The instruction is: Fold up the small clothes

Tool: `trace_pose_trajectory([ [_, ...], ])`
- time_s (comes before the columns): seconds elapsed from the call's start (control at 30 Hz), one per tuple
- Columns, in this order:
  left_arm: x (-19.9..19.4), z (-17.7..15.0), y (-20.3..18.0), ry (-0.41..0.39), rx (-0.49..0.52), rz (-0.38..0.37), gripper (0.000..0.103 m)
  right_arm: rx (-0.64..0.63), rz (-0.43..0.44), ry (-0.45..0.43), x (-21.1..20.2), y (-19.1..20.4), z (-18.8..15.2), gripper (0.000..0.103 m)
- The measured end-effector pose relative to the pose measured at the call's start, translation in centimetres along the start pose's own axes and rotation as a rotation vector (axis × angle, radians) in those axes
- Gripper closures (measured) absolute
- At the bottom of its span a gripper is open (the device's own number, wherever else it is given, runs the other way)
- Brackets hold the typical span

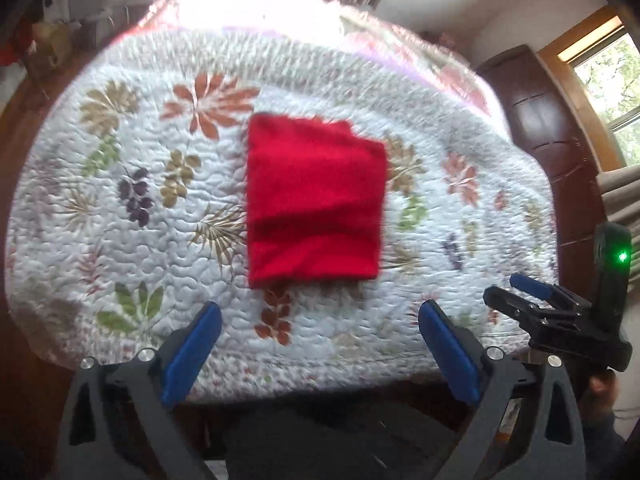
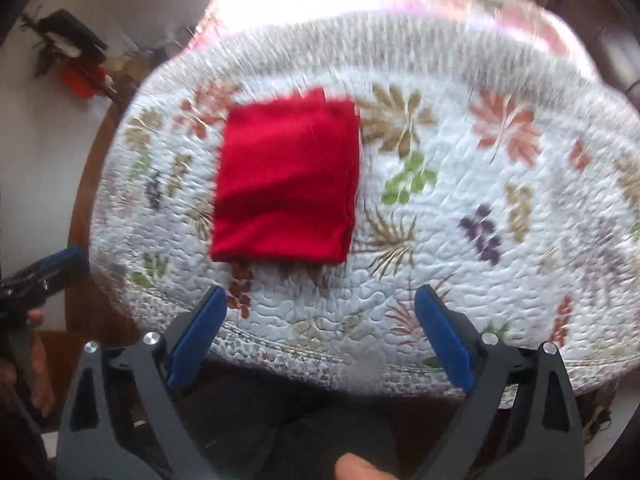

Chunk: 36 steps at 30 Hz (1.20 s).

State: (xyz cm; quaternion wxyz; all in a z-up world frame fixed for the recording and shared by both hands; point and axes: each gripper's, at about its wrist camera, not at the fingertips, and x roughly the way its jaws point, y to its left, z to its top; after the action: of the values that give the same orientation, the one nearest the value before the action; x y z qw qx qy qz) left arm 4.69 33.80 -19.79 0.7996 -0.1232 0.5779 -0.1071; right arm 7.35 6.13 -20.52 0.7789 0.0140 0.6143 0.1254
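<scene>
A red garment (image 1: pixel 314 200) lies folded into a flat rectangle on the floral quilt (image 1: pixel 120 240). In the right wrist view the red garment (image 2: pixel 286 184) sits left of centre on the quilt (image 2: pixel 460 240). My left gripper (image 1: pixel 320 320) hangs open over the near quilt edge, short of the garment, with nothing between its blue pads. My right gripper (image 2: pixel 320 304) is open as well, nearer the camera than the cloth and holding nothing. The right gripper (image 1: pixel 520 292) also shows at the lower right of the left wrist view, off the quilt's right side.
The quilt covers a table whose wooden edge (image 1: pixel 24 128) shows at the left. A dark wooden door (image 1: pixel 548 132) and a window (image 1: pixel 612 76) stand at the right. Clutter with a red object (image 2: pixel 80 76) lies beyond the table's left side. A hand (image 2: pixel 360 468) shows at the bottom.
</scene>
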Motion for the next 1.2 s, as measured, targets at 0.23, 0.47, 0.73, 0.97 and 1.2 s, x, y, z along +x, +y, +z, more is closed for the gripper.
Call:
trace_pose_trajectory([
  [0.23, -9.8, -2.1, -6.8, -0.105, 0.03, 0.015, 0.004, -0.051, -0.042, -0.133, -9.4, 1.5, -0.7, 0.006],
  [0.47, -14.0, -4.3, -10.6, -0.142, 0.054, 0.03, 0.004, -0.084, -0.094, -0.222, -16.1, 2.2, -2.3, 0.005],
  [0.73, -15.6, -5.6, -9.5, -0.14, 0.046, -0.008, 0.004, -0.078, -0.125, -0.265, -19.0, 5.4, -3.4, 0.004],
  [0.97, -17.5, -5.4, -7.1, -0.148, 0.076, -0.007, 0.004, -0.087, -0.145, -0.272, -19.3, 9.2, -3.5, 0.003],
  [1.2, -18.5, -5.2, -5.5, -0.156, 0.098, -0.022, 0.004, -0.091, -0.155, -0.284, -19.7, 11.6, -3.5, 0.003],
])
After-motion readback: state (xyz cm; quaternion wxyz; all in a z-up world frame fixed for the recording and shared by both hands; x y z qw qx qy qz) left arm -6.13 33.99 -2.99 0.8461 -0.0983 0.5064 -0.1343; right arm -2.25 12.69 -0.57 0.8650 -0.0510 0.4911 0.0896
